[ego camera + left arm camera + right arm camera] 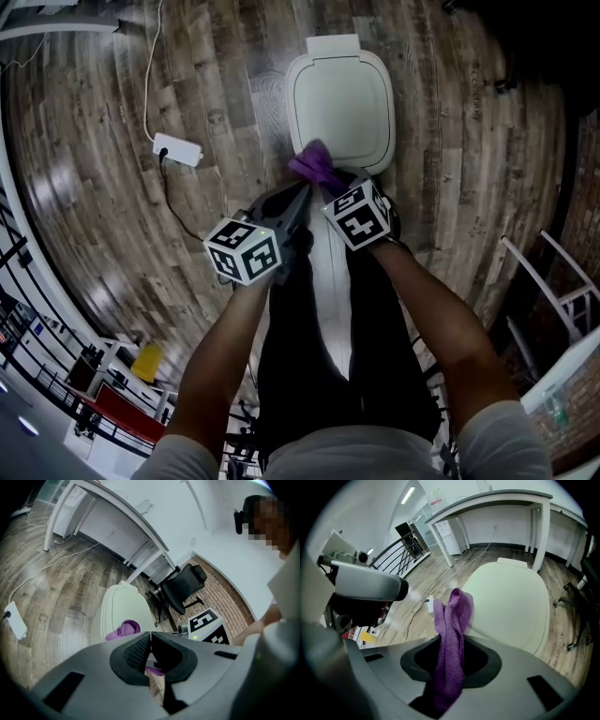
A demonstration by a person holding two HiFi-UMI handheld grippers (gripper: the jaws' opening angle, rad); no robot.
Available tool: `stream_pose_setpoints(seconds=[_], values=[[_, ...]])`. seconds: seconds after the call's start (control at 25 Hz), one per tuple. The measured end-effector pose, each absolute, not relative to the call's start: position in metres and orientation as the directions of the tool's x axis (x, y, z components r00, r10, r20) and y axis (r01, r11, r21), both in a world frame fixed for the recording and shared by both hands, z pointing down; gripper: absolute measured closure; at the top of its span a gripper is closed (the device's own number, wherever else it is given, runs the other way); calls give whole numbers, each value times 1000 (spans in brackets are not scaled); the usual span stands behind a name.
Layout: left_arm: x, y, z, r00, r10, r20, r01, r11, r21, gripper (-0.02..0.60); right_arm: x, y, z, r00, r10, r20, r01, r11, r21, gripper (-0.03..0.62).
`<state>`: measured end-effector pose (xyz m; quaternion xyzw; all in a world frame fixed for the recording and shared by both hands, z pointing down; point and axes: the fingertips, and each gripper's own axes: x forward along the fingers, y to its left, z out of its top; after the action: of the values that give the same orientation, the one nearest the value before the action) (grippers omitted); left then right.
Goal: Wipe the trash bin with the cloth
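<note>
With the bin [339,98] standing shut on the floor straight ahead of me, I have the right tool [451,645] pinched tight on the purple cloth [453,616]. The cloth's free end sticks out past the jaws in a loose bunch over the near edge of the bin's lid [513,597]. I cannot tell whether the bunch is touching the lid or just above it. Gripping the cloth low down like this leaves a soft wad out front, which I judge is what should rub the lid while the hard jaws stay off it. The left tool [150,641] sits on the near side of the bin, just beside the right one, its jaws pressed together on nothing. I take it to be idle, kept clear of the wiping path.
</note>
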<state>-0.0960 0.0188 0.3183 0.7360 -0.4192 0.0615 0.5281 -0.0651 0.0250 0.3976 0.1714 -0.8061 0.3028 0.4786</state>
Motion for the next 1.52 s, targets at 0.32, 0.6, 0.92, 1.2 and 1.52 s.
stream_pose_setpoints(seconds=[0.32,0.6,0.92,1.2,1.52], values=[[-64,10,320,679,-506,532,-670,-131,730,572,-31,20,398,-479,6,878,-578,751,-321,485],[-38,4,323,708,-461,535,-660,-163,733,572,1,11,400,-474,-3,881,-600,733,-321,485],[-11,-5,325,733,-427,529,-645,-189,741,572,25,4,406,-473,-7,881,-629,702,-333,485],[12,-12,326,753,-401,521,-630,-210,748,572,56,-6,412,-460,-26,888,-651,690,-317,485],[36,-24,328,770,-368,521,-619,-234,750,572,88,-18,416,-426,-34,904,-697,649,-305,485]])
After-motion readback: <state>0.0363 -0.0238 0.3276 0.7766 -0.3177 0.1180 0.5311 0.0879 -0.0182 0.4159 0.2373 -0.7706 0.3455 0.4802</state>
